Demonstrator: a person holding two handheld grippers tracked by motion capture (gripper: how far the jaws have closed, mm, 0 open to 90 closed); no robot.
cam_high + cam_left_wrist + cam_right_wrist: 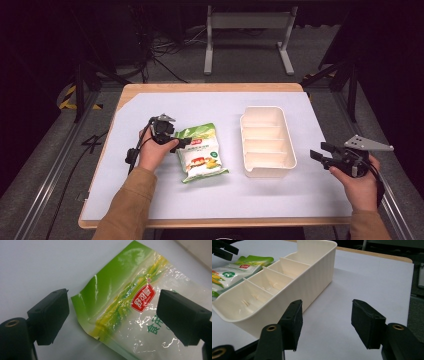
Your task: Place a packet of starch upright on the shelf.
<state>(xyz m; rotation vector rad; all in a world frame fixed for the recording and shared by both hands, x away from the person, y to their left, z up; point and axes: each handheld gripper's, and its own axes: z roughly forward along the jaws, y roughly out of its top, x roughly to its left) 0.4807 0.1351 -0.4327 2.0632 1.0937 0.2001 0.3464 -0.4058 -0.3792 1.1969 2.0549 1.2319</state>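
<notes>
At the left we saw the left claw [181, 143] down low over the table [150, 200], its jaws standing wide apart. The snack bag [130, 302] lay flat between and just ahead of them, its green top corner nearest the jaws, and neither pad pressed on it. From above, the claw sat at the bag's upper left edge, with the rest of the bag stretching away to its right and toward the person.

Just right of the bag stood the cream tray [268, 141] with its cross dividers, apart from the bag and with nothing in any of its compartments.

Further right, the right claw [320, 154] hung beside the tray's near right corner, near it but not touching. Its jaws were spread wide as well, with bare table between them, and the tray wall [312, 287] rose just off its left jaw.

We judged the work to be at its start: the bag was not yet gripped, not lifted, and the tray had received nothing. What seemed left was closing on the bag's top edge, carrying it right, and setting it into a compartment.
</notes>
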